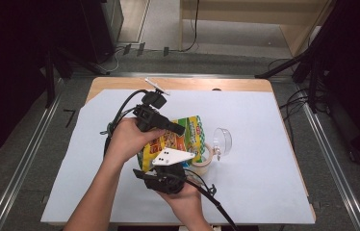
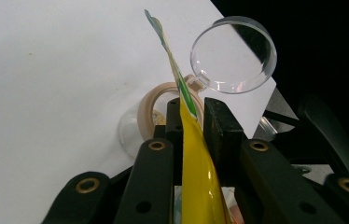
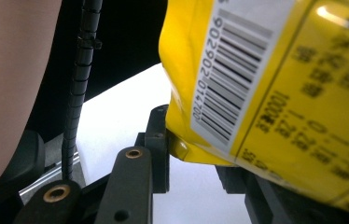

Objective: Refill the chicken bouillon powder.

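A yellow snack bag (image 1: pixel 180 139) with a printed front is held up over the white table cover (image 1: pixel 264 159) by both grippers. My left gripper (image 1: pixel 178 129) comes in from the left and is shut on the bag's thin upper edge (image 2: pixel 196 163); its pads (image 2: pixel 214 126) press the film flat. My right gripper (image 1: pixel 168 168), under its white plate, is shut on the bag's lower corner (image 3: pixel 200 149) beside the barcode. Just beyond the bag sits a clear jar with a beige rim (image 2: pixel 147 109) and its round clear lid (image 2: pixel 233 53) swung open.
The jar (image 1: pixel 206 161) and its lid (image 1: pixel 222 141) stand right of the bag. The wooden table edge (image 1: pixel 178 84) runs along the far side, with a thin stick (image 1: pixel 156 85) lying near it. Cables trail from both grippers.
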